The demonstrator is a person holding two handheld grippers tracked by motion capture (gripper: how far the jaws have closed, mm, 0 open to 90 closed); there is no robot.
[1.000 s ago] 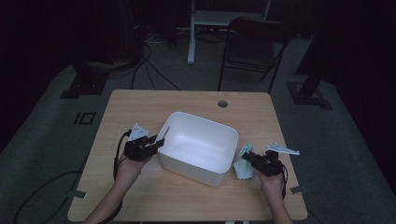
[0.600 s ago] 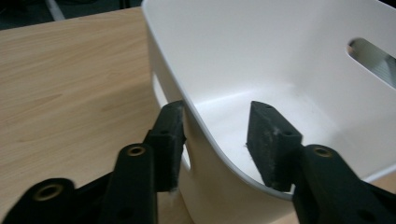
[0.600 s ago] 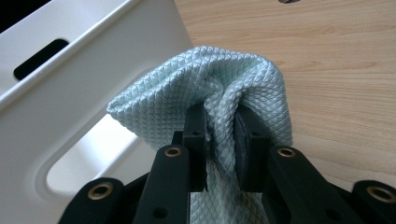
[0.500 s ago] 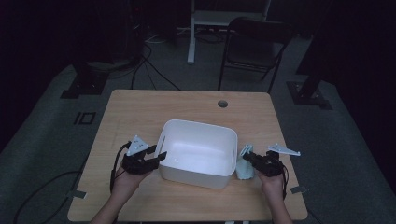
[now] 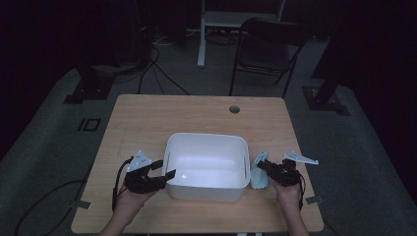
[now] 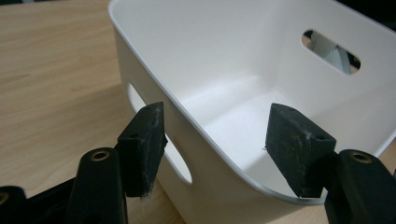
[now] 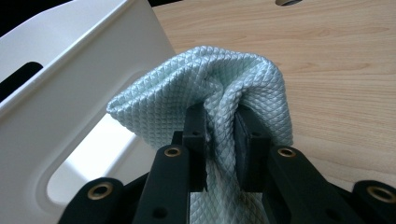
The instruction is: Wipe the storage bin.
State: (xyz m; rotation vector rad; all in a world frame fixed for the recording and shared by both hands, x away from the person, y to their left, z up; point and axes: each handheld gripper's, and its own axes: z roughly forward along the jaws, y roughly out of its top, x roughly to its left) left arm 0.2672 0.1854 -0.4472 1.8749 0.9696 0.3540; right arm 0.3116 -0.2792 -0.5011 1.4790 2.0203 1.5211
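A white plastic tub (image 5: 206, 136) stands on the wooden table (image 5: 196, 113), with a handle slot in each end wall. My left gripper (image 5: 165, 168) is at its near-left corner. In the left gripper view the jaws (image 6: 219, 140) have just been opening and straddle the tub's rim (image 6: 196, 116), one pad outside and one inside, neither pressing on it. My right gripper (image 5: 263, 166) is beside the tub's right wall, shut on a light blue quilted cloth (image 7: 210, 74) that bunches up above its pads (image 7: 219, 126). The cloth (image 5: 258, 178) hangs against the tub.
A round cable hole (image 5: 234, 109) sits in the table's far side. A dark folding chair (image 5: 268, 44) and a white desk frame (image 5: 201, 34) stand beyond the table. Cables lie on the floor at the left (image 5: 44, 196).
The tub has swung from skewed to square with the table's edge. My left gripper has moved toward the near edge with it and its jaws have spread. The right gripper has kept still.
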